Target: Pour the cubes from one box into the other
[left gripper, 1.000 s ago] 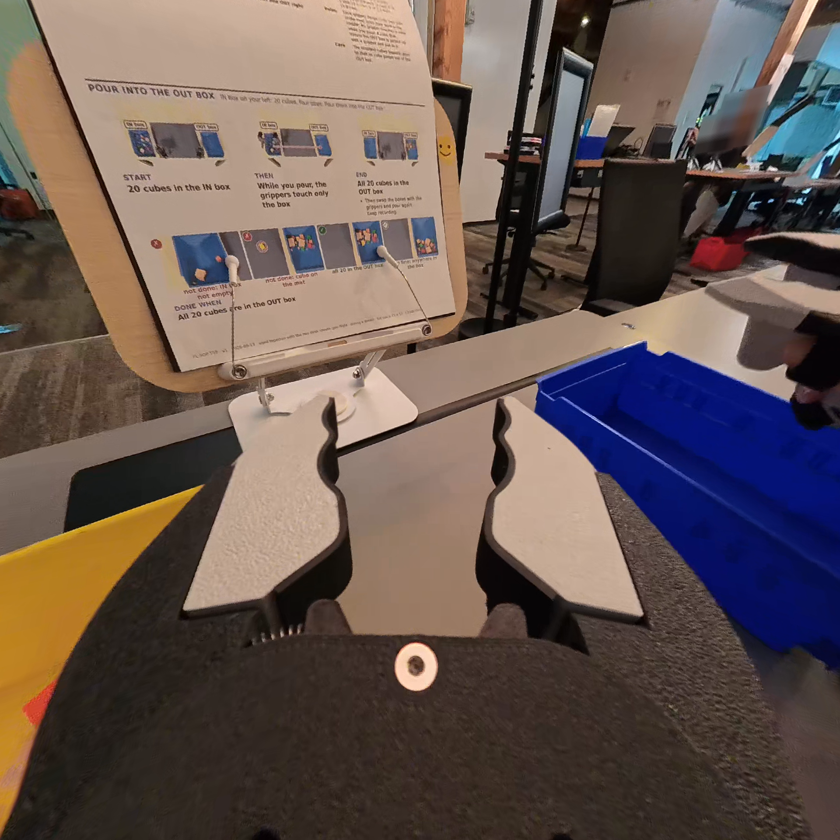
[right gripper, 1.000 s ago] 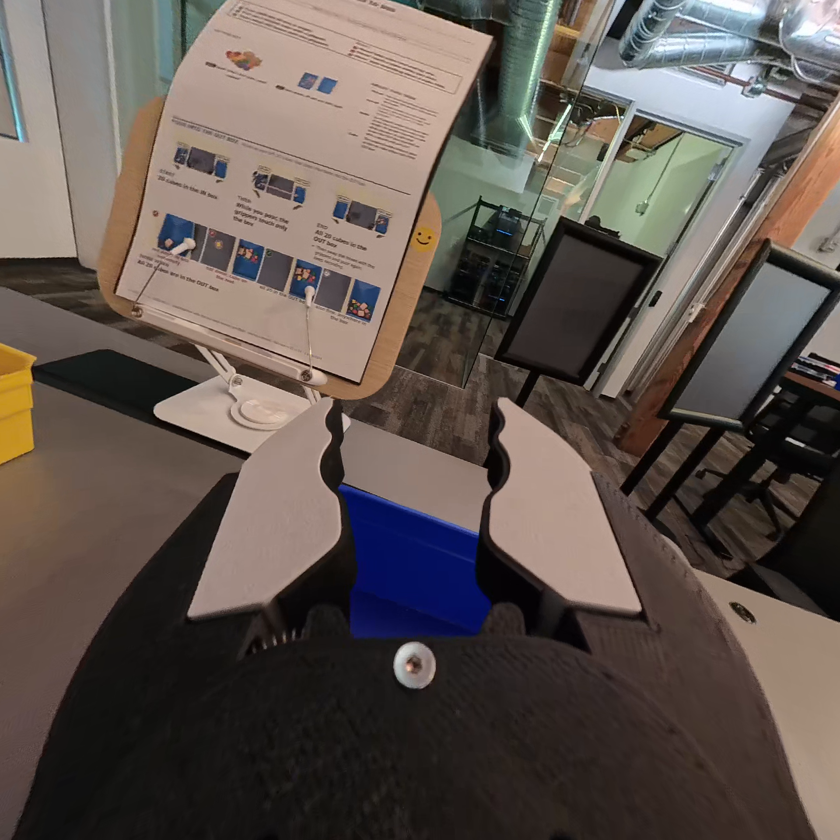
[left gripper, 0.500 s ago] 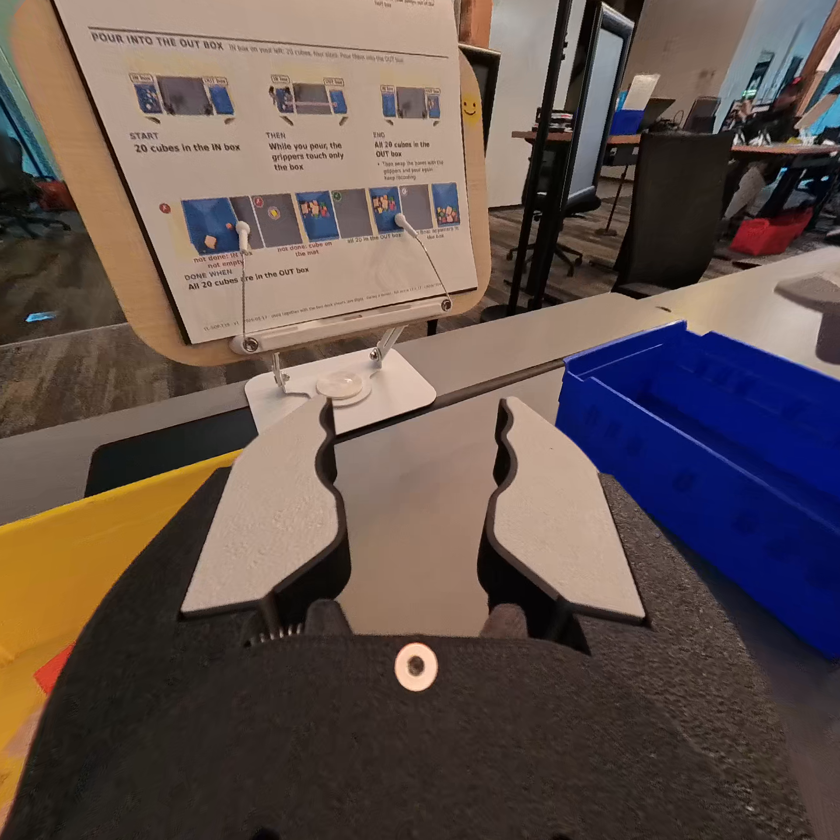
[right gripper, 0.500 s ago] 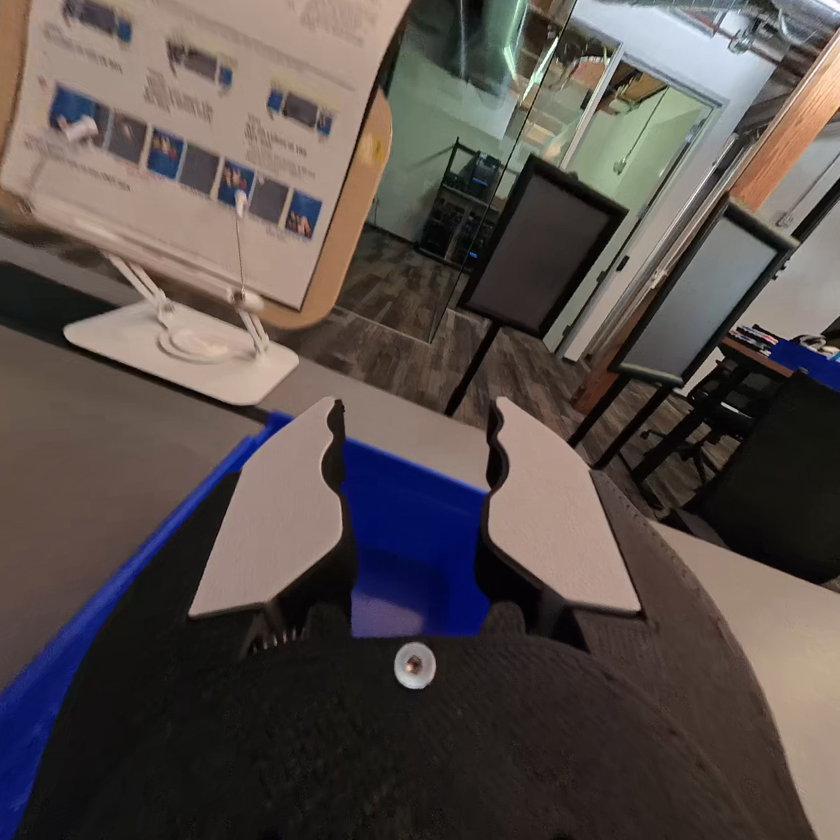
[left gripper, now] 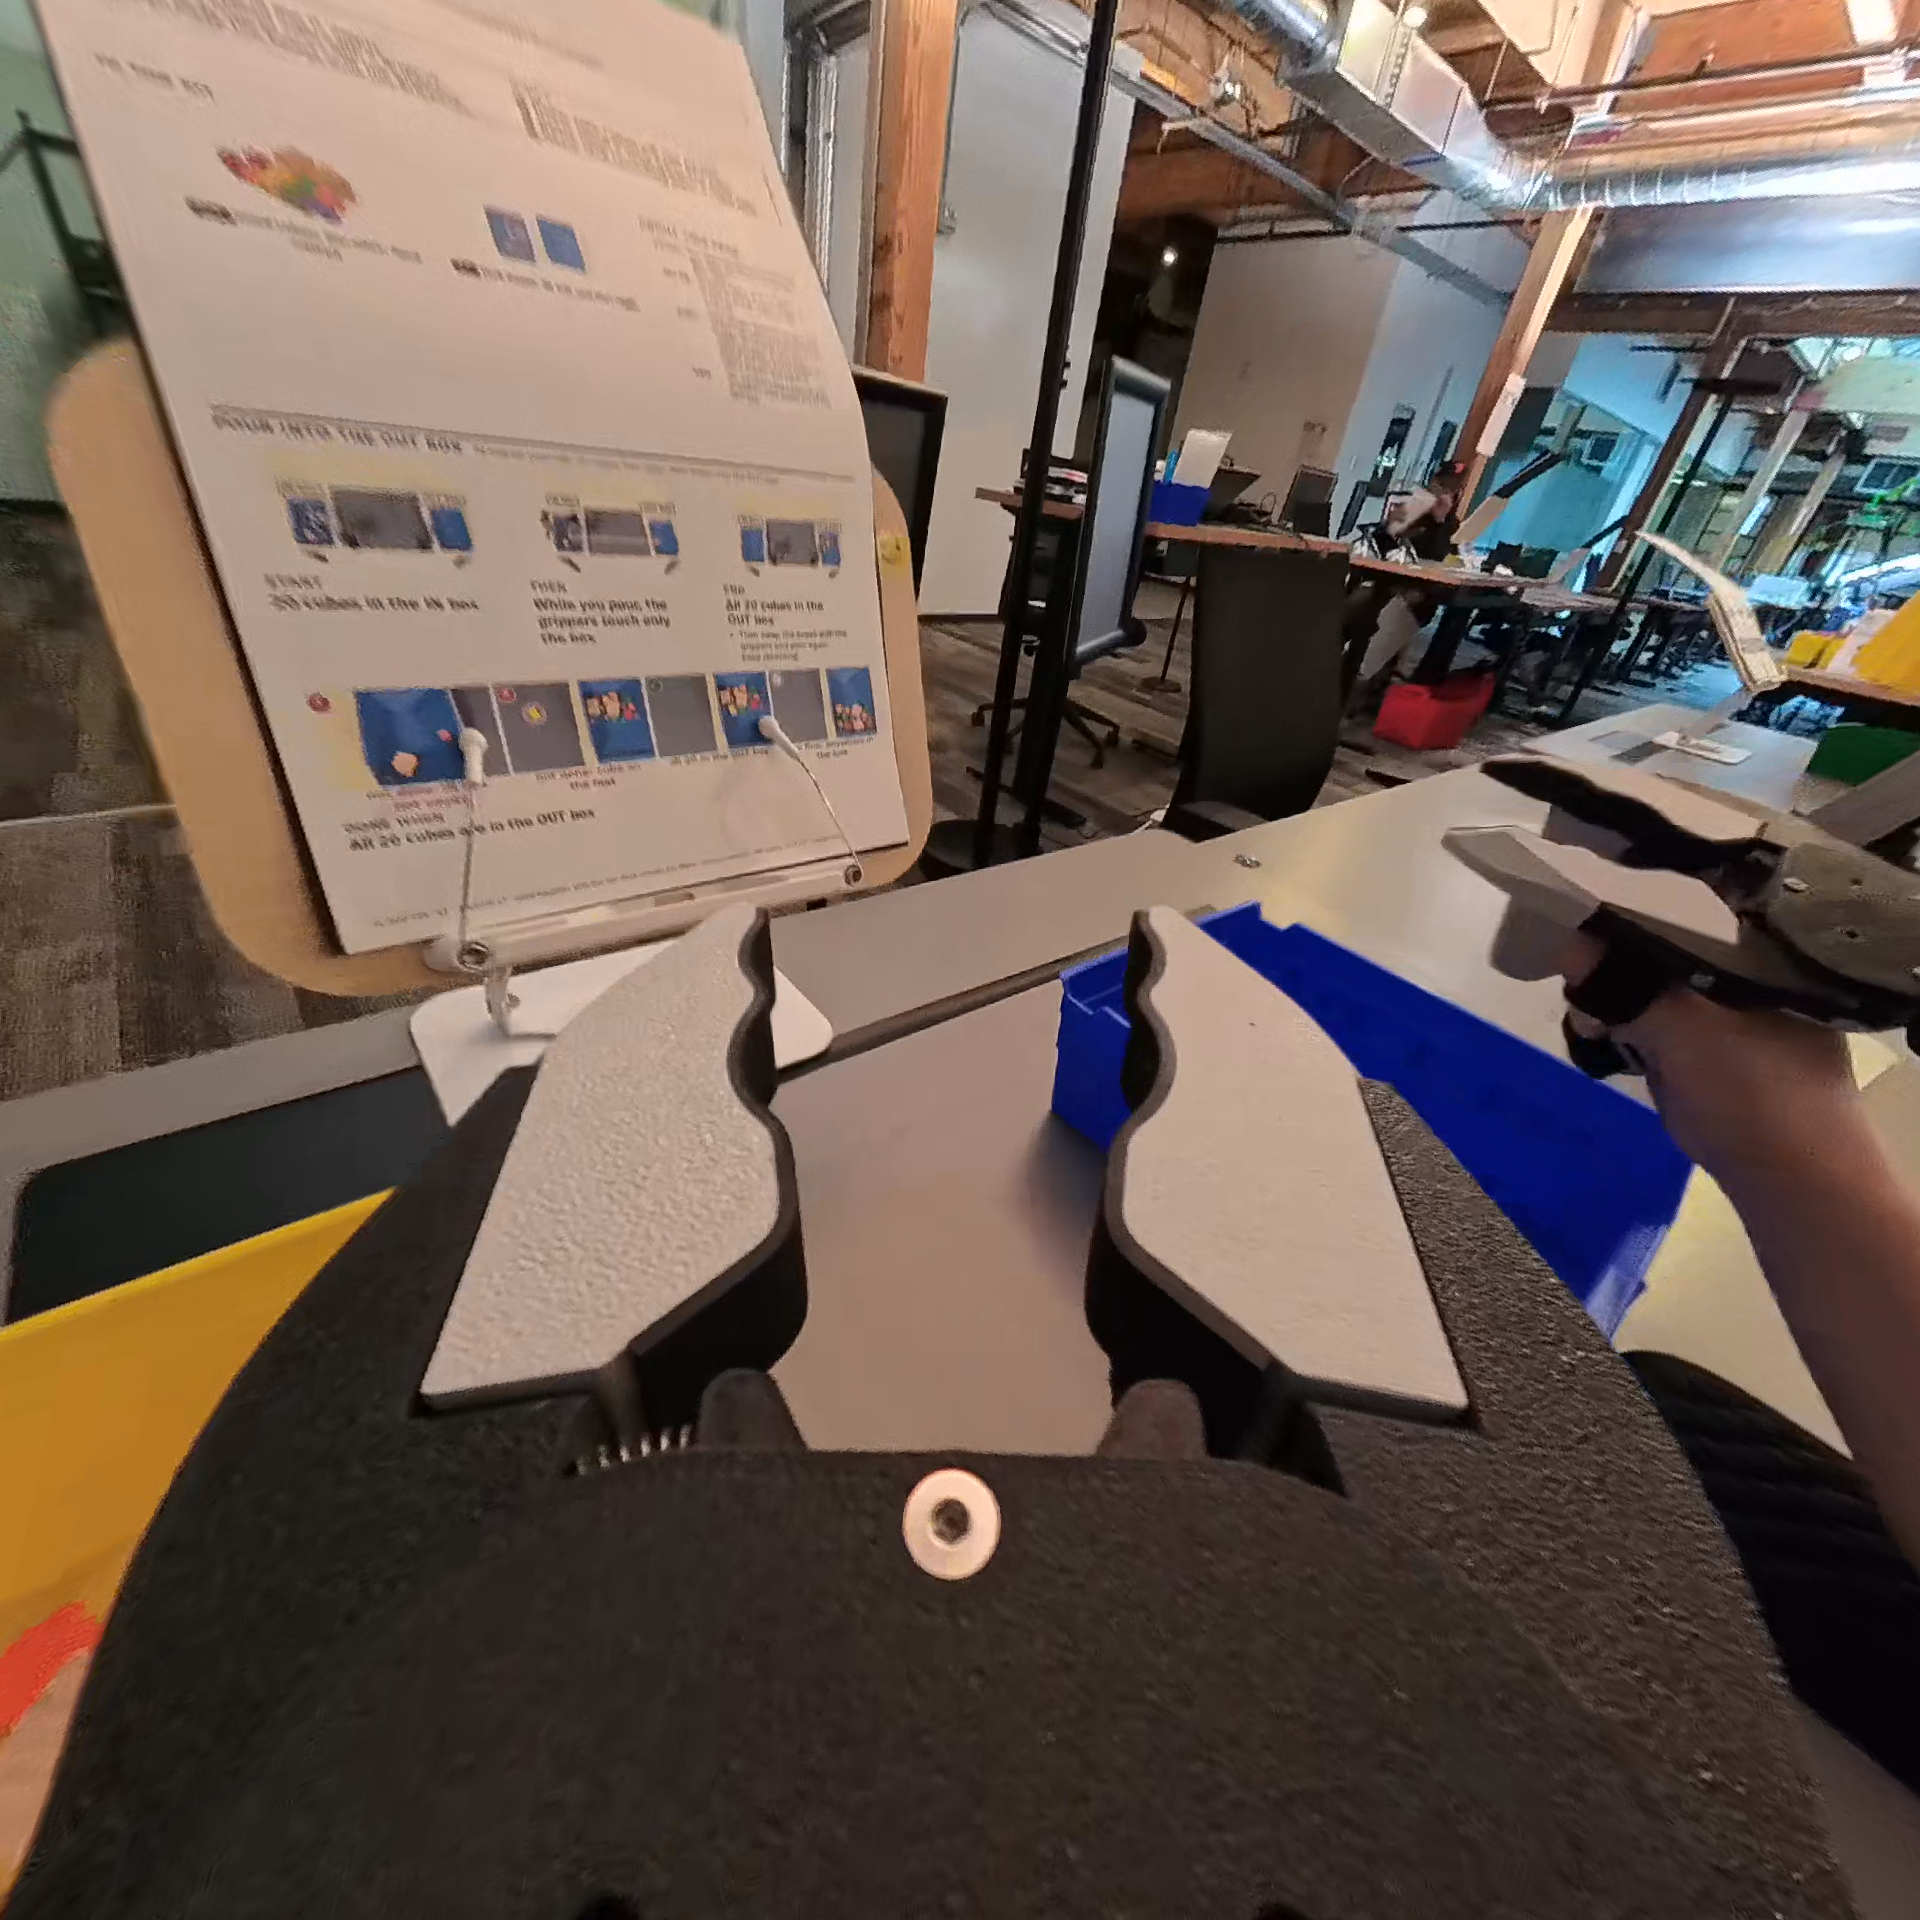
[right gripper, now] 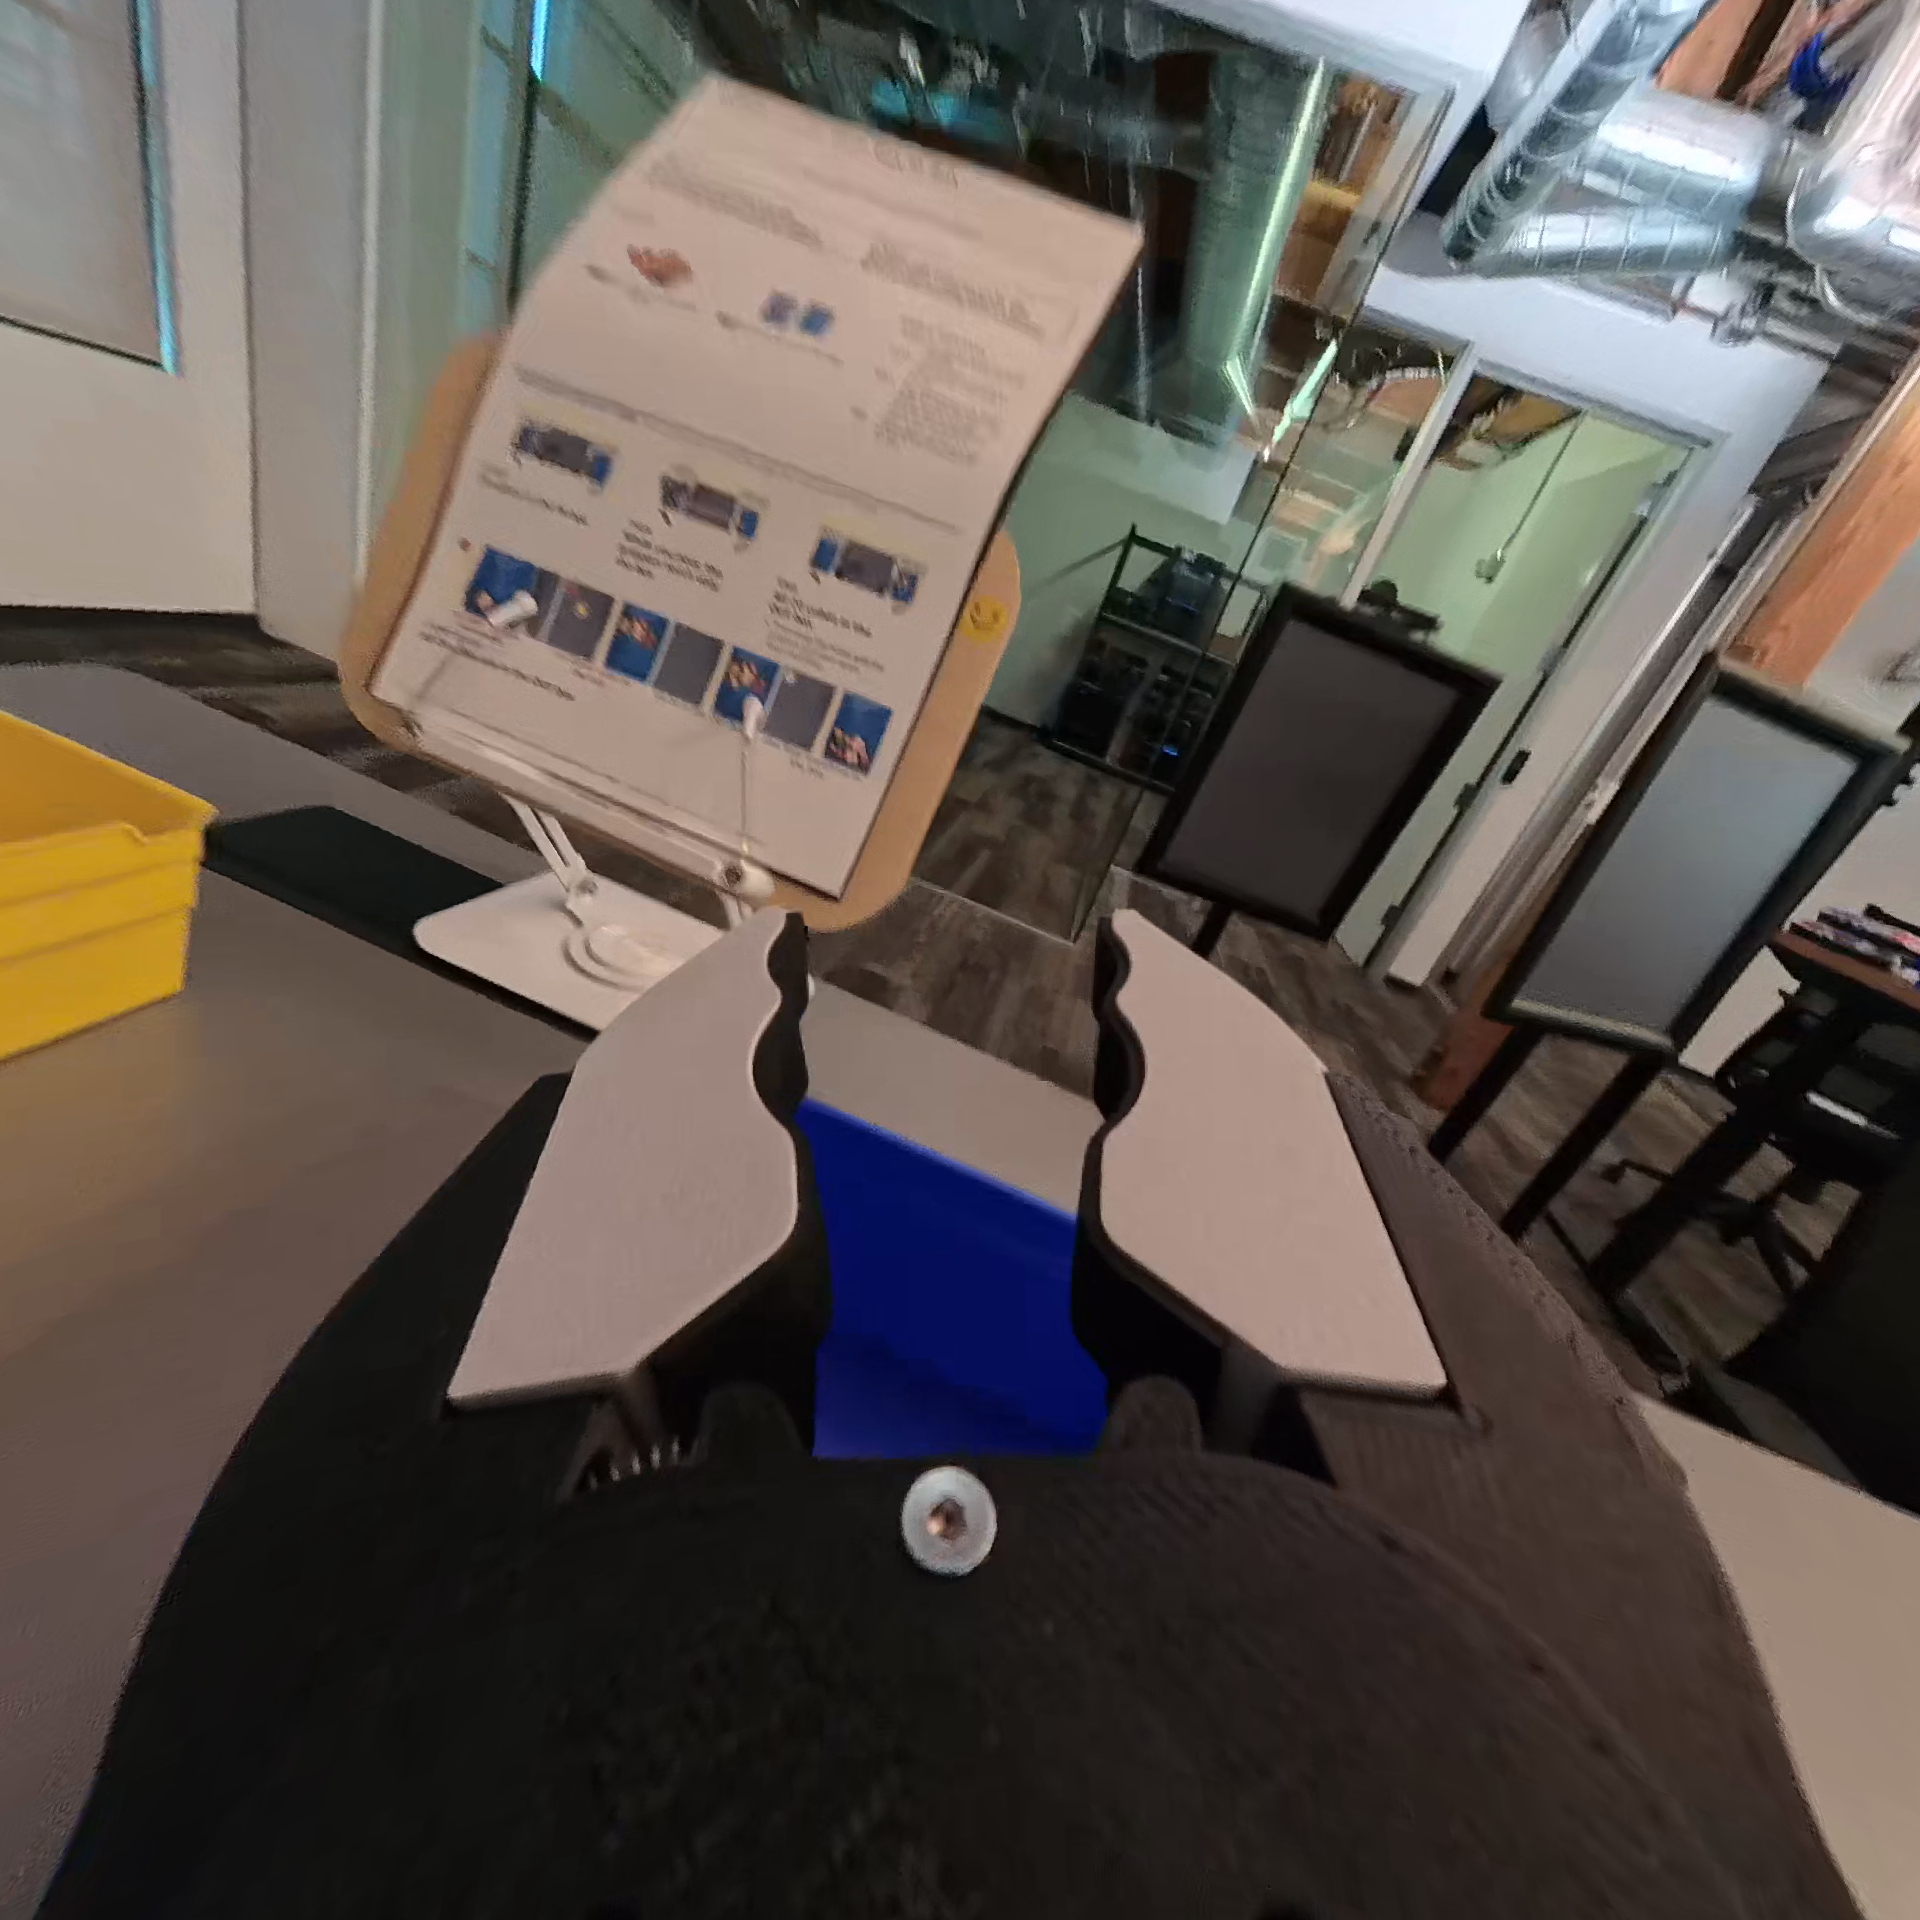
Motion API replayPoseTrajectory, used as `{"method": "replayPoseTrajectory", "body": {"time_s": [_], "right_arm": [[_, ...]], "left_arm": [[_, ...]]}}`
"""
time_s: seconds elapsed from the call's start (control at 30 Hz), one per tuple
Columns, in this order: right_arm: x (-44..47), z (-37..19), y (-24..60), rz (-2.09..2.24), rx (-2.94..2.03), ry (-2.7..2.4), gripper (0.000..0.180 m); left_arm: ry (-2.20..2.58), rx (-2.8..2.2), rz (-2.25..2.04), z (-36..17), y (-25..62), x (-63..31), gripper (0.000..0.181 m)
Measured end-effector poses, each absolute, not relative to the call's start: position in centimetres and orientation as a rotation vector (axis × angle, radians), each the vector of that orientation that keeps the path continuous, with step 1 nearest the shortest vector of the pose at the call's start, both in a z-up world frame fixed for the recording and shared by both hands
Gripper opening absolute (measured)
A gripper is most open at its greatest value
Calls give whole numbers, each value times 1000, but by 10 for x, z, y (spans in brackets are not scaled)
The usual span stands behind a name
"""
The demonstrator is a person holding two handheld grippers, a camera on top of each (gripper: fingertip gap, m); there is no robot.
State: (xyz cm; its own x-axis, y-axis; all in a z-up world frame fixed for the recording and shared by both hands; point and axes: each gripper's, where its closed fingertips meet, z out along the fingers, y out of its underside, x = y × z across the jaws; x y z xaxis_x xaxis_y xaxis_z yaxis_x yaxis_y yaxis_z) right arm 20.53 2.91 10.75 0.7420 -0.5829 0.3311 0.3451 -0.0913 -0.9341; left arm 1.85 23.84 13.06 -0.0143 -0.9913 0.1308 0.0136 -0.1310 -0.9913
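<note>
While I hold my left gripper [left gripper: 951,966] above the dark mat [left gripper: 935,1164], its jaws stand wide with nothing between them. The blue box [left gripper: 1455,1081] sits on the mat's right side, the yellow box [left gripper: 156,1403] on its left, an orange cube [left gripper: 47,1652] showing inside. My right gripper [right gripper: 951,977], spread wide and empty, hangs over the blue box. Behind the mat stands an instruction sheet [left gripper: 499,468].

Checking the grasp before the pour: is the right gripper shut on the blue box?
No: the right gripper is open, its fingers apart and holding nothing, above the blue box.
</note>
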Motion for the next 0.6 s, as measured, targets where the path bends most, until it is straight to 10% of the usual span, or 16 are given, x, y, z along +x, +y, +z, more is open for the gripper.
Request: {"method": "replayPoseTrajectory", "body": {"time_s": [0.33,0.6], "right_arm": [[76,182,107,-189,-1399,17,54],[35,52,244,221,-1823,171,67]], "left_arm": [[1183,-1753,-606,88,367,-92,68],[1083,-2084,-592,20,445,-129,60]]}}
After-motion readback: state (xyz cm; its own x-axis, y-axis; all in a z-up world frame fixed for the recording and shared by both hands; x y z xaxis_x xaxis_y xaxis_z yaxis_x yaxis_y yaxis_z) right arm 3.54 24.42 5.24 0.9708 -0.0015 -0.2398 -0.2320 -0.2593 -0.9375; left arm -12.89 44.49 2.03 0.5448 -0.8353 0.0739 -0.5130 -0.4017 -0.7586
